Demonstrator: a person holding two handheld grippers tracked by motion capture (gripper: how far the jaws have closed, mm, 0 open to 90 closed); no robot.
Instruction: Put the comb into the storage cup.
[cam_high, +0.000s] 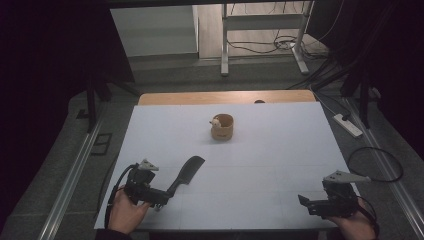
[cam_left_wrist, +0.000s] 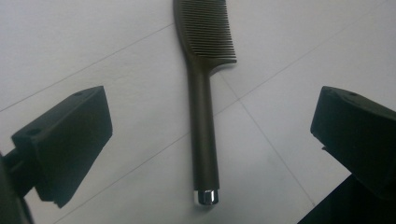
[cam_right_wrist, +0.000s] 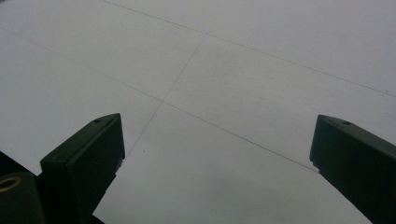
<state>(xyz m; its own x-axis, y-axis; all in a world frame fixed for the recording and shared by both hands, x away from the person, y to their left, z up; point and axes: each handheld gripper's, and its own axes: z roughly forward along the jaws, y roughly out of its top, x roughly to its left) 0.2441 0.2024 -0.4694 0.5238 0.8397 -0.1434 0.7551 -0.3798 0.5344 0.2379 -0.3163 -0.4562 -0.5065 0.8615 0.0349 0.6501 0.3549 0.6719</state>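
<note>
The room is dark at both sides, and a white tabletop (cam_high: 260, 150) fills the middle of the high view, with a strip of bare wood along its far edge. On it I count two things: one black comb (cam_high: 186, 173) and one small wooden cup (cam_high: 223, 128). The cup stands upright near the far middle, and a small pale object (cam_high: 215, 121) sits at its rim; I cannot tell what that object is. The comb lies flat in the near left part, its teeth pointing away toward the cup and its handle toward the person. There are two hand-held grippers, one in each hand. The left hand-held gripper (cam_high: 161, 198) is at the near left edge, its jaws spread wide on both sides of the comb's handle (cam_left_wrist: 204, 135) without touching it; the silver end cap (cam_left_wrist: 206, 196) lies between them. The right hand-held gripper (cam_high: 305, 202) rests low at the near right corner, also with its jaws wide apart and only bare white surface between them. The comb and the cup are well apart. The whole middle and right of the tabletop is free, so there is much open room between the two hand-held grippers.
</note>
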